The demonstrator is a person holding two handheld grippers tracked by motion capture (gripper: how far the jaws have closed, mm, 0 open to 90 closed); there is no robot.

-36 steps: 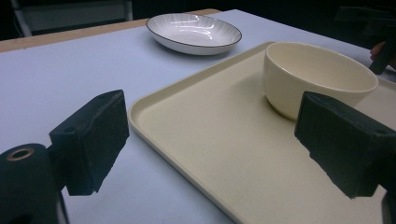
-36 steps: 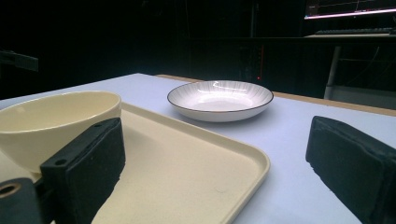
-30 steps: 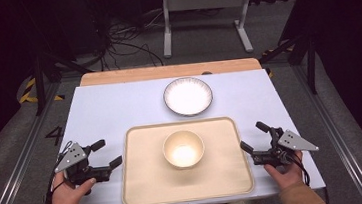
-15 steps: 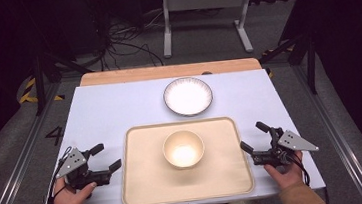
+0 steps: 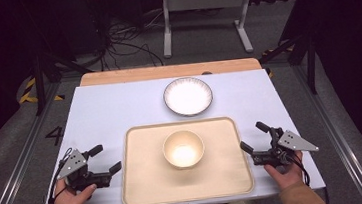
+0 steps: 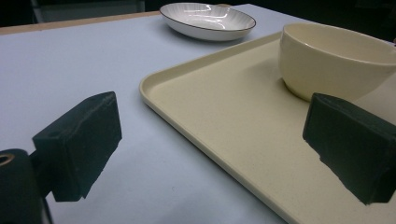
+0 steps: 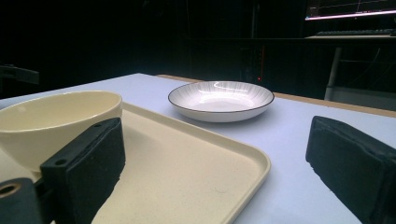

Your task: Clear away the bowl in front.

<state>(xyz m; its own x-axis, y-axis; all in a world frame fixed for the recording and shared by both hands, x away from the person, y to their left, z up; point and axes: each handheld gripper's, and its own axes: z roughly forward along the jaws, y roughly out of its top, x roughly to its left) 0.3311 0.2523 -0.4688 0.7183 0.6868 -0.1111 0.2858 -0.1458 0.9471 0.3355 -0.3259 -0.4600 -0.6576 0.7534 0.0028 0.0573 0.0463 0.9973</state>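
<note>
The cream tray (image 5: 142, 186) lies flat on the near half of the desk (image 5: 109, 109), long side toward the person, with a cream bowl (image 5: 183, 149) standing upright on it slightly beyond its middle. The bowl's inside is bare as far as the high view shows. The left tool (image 5: 108, 159) sits just beside the tray's left edge, its jaws released and spread wide with nothing between them; they have just been opening further. In the left gripper view the two black pads (image 6: 77, 144) stand well apart, one over the pale desk surface and the other over the tray (image 6: 224, 112) floor, so the tray's left rim runs between them; the bowl (image 6: 336, 58) rises behind the far pad. Whether either pad touches the tray cannot be told. The right tool (image 5: 254, 137) sits just beside the tray's right edge, likewise released, jaws wide and empty. In the right gripper view one pad (image 7: 84, 172) hangs over the tray (image 7: 196, 172) near the bowl (image 7: 56, 121) and the other over the bare desk, with the tray's rounded far corner between them. Each tool is held from below by a hand (image 5: 70, 198) resting at the desk's near edge. Beyond the tray, apart from it and near the desk's far edge, lies a white plate (image 5: 187, 96) with a dark rim and ribbed inside, upright and bare. A wooden strip (image 5: 116, 76) borders the desk's far side.
</note>
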